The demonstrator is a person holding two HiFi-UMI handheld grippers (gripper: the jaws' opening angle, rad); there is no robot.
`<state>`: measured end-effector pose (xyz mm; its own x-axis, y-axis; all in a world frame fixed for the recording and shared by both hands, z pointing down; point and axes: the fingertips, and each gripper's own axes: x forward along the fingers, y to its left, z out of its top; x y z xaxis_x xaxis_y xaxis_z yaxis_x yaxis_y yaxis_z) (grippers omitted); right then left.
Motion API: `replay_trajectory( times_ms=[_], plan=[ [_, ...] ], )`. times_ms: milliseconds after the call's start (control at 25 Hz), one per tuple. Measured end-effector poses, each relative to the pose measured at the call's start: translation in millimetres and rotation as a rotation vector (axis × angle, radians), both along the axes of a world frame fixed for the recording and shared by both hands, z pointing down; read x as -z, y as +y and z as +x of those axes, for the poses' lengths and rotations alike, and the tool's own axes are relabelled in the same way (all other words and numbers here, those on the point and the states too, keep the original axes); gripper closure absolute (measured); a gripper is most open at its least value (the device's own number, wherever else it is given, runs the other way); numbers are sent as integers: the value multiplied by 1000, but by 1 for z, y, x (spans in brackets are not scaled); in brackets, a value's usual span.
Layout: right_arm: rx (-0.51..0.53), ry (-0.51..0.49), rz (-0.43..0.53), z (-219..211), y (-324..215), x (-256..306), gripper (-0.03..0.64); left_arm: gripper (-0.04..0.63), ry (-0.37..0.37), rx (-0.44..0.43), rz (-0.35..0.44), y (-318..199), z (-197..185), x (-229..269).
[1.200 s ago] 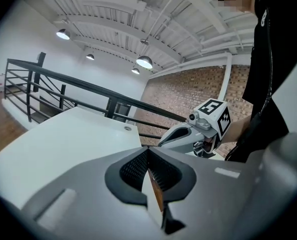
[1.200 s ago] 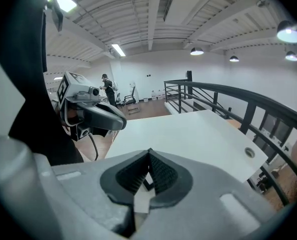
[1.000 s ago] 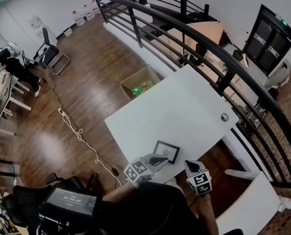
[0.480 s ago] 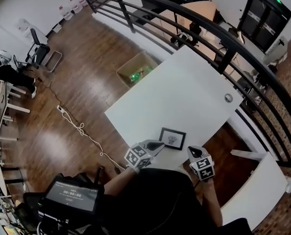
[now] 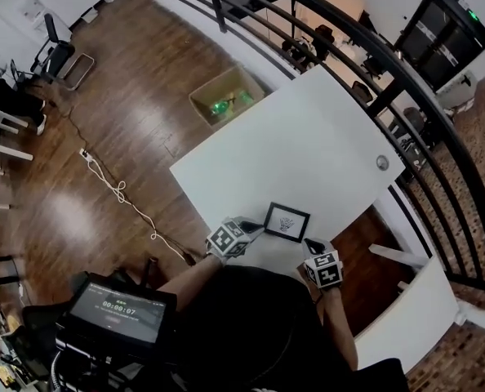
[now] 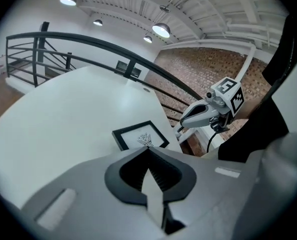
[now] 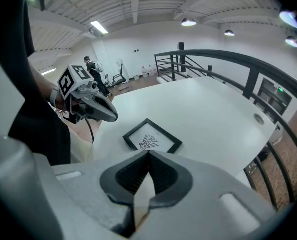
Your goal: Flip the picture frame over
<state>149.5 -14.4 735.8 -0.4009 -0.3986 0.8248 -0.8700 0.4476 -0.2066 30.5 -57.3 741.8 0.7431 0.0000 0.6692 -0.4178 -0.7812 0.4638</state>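
**Hovering at the frame's edges, both jaws shut**

Starting with the left hand-held gripper [image 5: 256,230]: in its own view the two pads are pressed together with nothing between them. In the head view its tip sits low in the middle of the picture, just beside the near left corner of the picture frame [image 5: 286,221]. Contact? Can't call it from here.

Over to the right hand-held gripper [image 5: 310,242]: same story, pads pressed tight and empty, tip a little below and right of the frame, pointing up at it.

The frame itself lies flat and face up, a small line drawing showing inside a thin black border, close to the near edge of the white worktop [image 5: 300,145]. Nothing else is near it; only a small round fitting shows towards the worktop's right corner.

My read on handling: light and stiff, so it should turn as one piece. But it is lying flush on a smooth surface, and it will likely slide before it lifts. The front may be glazed, so treat it as fragile. The black border is the place to grip, at one edge or corner, never the middle panel. Both sets of jaws would have to spread first.

Further out, a dark railing [image 5: 406,80] runs along the upper right, and a cardboard box [image 5: 226,98] sits on the wooden floor above left.
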Motion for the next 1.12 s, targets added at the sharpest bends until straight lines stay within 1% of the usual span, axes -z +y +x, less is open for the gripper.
replay_trajectory(
  times_ms=[80, 160, 240, 320, 400, 600, 720, 880, 1040, 1120],
  plan=[
    [-2, 6, -42, -2, 4, -11, 624, 583, -29, -11, -21, 4, -3, -13],
    [5, 12, -88, -4, 11, -22, 570, 583, -55, -15, -24, 8, -5, -25],
    [13, 27, -113, -2, 17, -28, 558, 583, -69, -17, -32, 13, -4, -30],
    [19, 43, -130, 2, 23, -33, 549, 583, -70, -16, -49, 19, 0, -30],
    [26, 54, -150, 3, 27, -38, 526, 583, -57, -12, -66, 23, 4, -25],
    [27, 61, -179, 3, 29, -46, 483, 569, -64, -33, -71, 26, 3, -28],
    [20, 56, -196, 3, 30, -50, 472, 557, -74, -42, -70, 28, 2, -36],
    [28, 45, -214, -7, 28, -61, 471, 526, -134, -60, -62, 29, -10, -54],
    [33, 42, -233, -14, 24, -75, 469, 498, -161, -82, -67, 28, -11, -65],
    [37, 40, -241, -16, 24, -78, 468, 495, -182, -96, -70, 31, -13, -73]
  ],
)
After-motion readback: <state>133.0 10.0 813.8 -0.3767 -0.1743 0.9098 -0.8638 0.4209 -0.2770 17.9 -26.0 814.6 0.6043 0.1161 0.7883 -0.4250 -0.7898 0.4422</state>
